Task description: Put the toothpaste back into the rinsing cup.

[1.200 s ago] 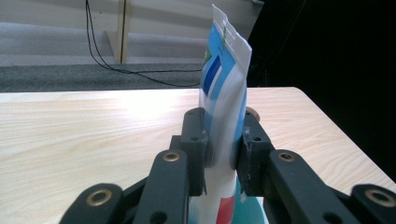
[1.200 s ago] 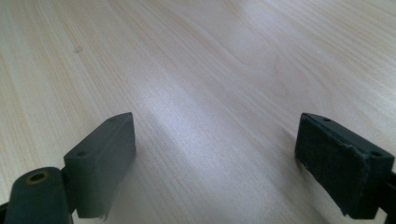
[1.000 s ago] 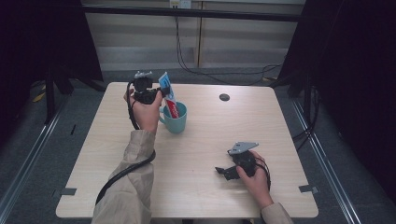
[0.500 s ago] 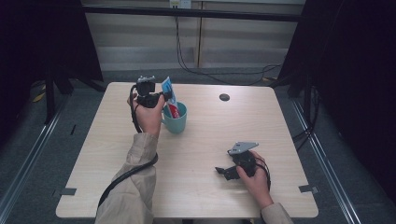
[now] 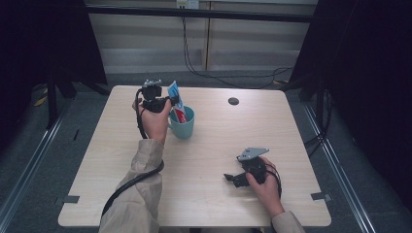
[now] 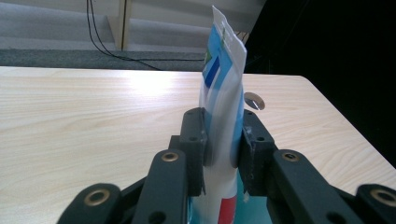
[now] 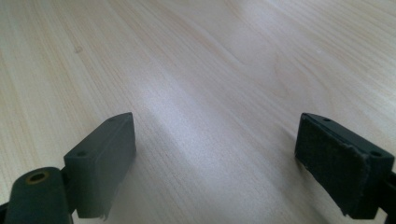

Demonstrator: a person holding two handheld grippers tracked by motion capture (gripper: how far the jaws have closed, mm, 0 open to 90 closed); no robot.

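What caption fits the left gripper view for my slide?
Left tongs shut on an upright toothpaste tube standing in a teal cup on the wooden table.

Pale wooden table [image 5: 209,160], grey floor [image 5: 58,141], dark curtains [image 5: 369,73] either side.

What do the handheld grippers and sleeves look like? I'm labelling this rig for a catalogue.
Both grippers are black with two blocky, bolted jaws. The left gripper trails a thick black cable along a beige sleeve. The right gripper carries a grey three-cornered plate and looped black cable.
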